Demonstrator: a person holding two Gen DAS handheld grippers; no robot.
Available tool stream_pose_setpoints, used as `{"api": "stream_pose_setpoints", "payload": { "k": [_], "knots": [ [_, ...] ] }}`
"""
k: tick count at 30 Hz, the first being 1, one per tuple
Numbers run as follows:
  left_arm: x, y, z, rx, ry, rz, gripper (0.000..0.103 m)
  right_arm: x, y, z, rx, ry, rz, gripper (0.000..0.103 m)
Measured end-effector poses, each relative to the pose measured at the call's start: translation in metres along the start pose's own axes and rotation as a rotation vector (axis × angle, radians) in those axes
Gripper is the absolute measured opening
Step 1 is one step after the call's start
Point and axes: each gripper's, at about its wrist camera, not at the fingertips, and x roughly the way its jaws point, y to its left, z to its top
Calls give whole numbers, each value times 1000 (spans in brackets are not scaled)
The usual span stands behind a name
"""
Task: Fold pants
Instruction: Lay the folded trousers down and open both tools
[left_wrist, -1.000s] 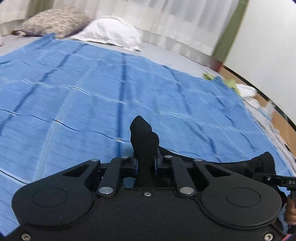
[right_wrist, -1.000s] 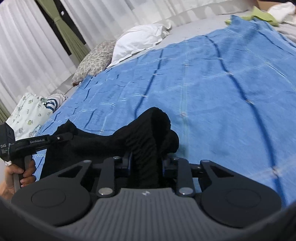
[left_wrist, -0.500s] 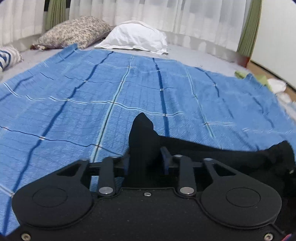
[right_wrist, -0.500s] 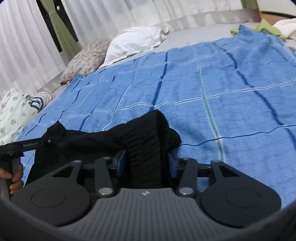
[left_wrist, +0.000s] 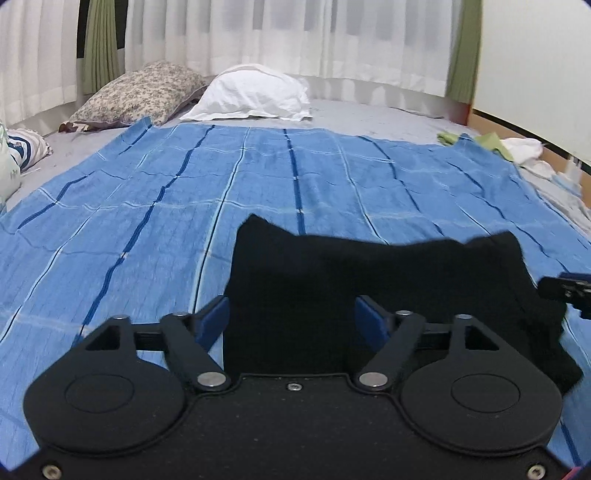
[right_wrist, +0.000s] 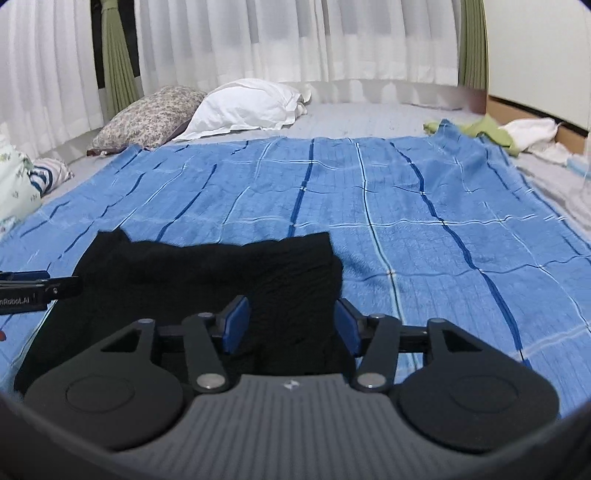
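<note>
Black pants (left_wrist: 369, 273) lie spread as a flat dark panel on the blue striped blanket (left_wrist: 147, 206). My left gripper (left_wrist: 293, 314) is at the panel's left corner. Its jaws are opening and the blue pads stand clear on either side of the cloth. At the panel's right corner is my right gripper (right_wrist: 291, 321), jaws also opening, with the pants (right_wrist: 207, 269) edge loose between its pads. Each gripper shows at the edge of the other's view: the right gripper (left_wrist: 565, 290), the left gripper (right_wrist: 37, 286). The near part of the pants is hidden under the gripper bodies.
A white pillow (left_wrist: 251, 92) and a floral pillow (left_wrist: 140, 92) lie at the bed's far end under white curtains. Green cloth (left_wrist: 487, 140) and white cloth (left_wrist: 524, 147) sit at the far right. Patterned laundry (right_wrist: 22, 181) is piled at the left edge.
Both pairs of jaws went from shut on bunched black cloth to wide apart. The pants dropped flat onto the blanket. Both views swung round toward the pillows.
</note>
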Motion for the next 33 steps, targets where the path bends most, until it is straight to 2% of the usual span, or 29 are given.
{"api": "stream_pose_setpoints", "payload": {
  "k": [7,10,13,17,20,26,30,32,33],
  "knots": [
    [-21,0,-41,36,35,38,79,-14,31,-33,-26,38,-69,71],
    [-21,7,-59,19,78,60,80,-12,33,-46,2,87,-106,71],
    [-25,14,-68,-26,74,51,80,-13,30,-58,30,111,-128,71],
    [-38,15,-71,-58,72,39,80,-28,37,-69,25,84,-140,71],
    [-52,7,-74,-31,44,24,84,-38,46,-74,7,53,-144,74],
    [-65,-12,-83,14,14,-20,90,-41,55,-89,5,36,-93,78],
    [-58,-23,-89,51,23,20,92,-37,58,-97,-8,25,-88,83],
    [-54,-27,-91,58,28,26,100,-37,60,-100,-20,19,-87,86],
    [-53,-27,-92,57,31,24,100,-36,61,-100,-24,18,-90,87]
  ]
}}
